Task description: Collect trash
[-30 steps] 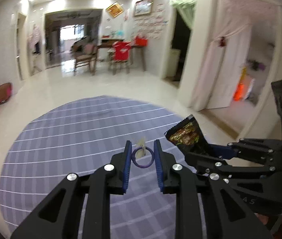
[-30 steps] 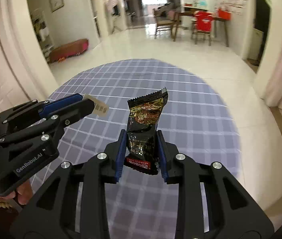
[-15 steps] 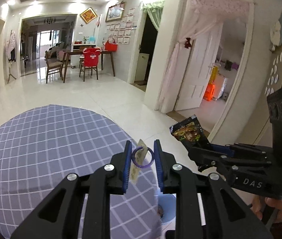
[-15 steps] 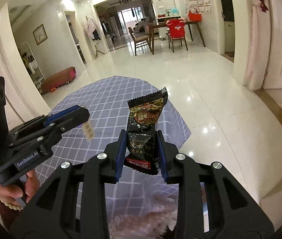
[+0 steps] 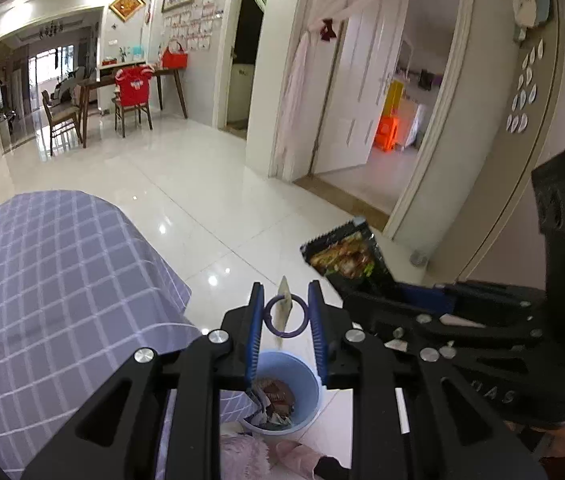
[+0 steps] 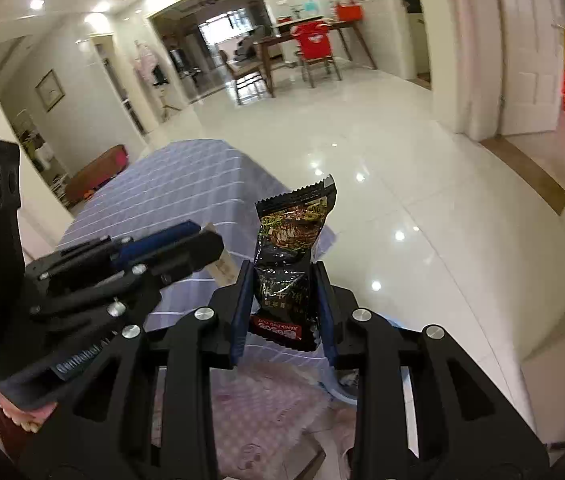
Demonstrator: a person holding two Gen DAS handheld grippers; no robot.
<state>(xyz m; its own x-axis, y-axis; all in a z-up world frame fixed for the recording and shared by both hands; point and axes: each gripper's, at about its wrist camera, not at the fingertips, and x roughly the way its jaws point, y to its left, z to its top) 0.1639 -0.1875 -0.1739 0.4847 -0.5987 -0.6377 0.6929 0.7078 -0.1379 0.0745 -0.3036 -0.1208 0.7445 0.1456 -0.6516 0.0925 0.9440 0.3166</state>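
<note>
My left gripper (image 5: 285, 300) is shut on a purple ring with a beige paper tag (image 5: 284, 314), held in the air above a light blue trash bin (image 5: 306, 380) that holds several wrappers. My right gripper (image 6: 282, 280) is shut on a black snack wrapper (image 6: 292, 248), which stands upright between the fingers. In the left wrist view the wrapper (image 5: 344, 252) sits just right of the ring. In the right wrist view the left gripper (image 6: 170, 248) is close on the left, and only the bin's rim (image 6: 338, 390) shows below.
A table with a purple checked cloth (image 5: 54, 280) lies to the left of the bin. Glossy white floor tiles (image 5: 202, 200) stretch ahead. A doorway (image 5: 382, 120) opens on the right. A pink fluffy thing (image 5: 242, 456) lies beside the bin.
Both grippers have swung right, off the table and past its edge, still holding their items. The blue bin has come fully into view below the left gripper.
</note>
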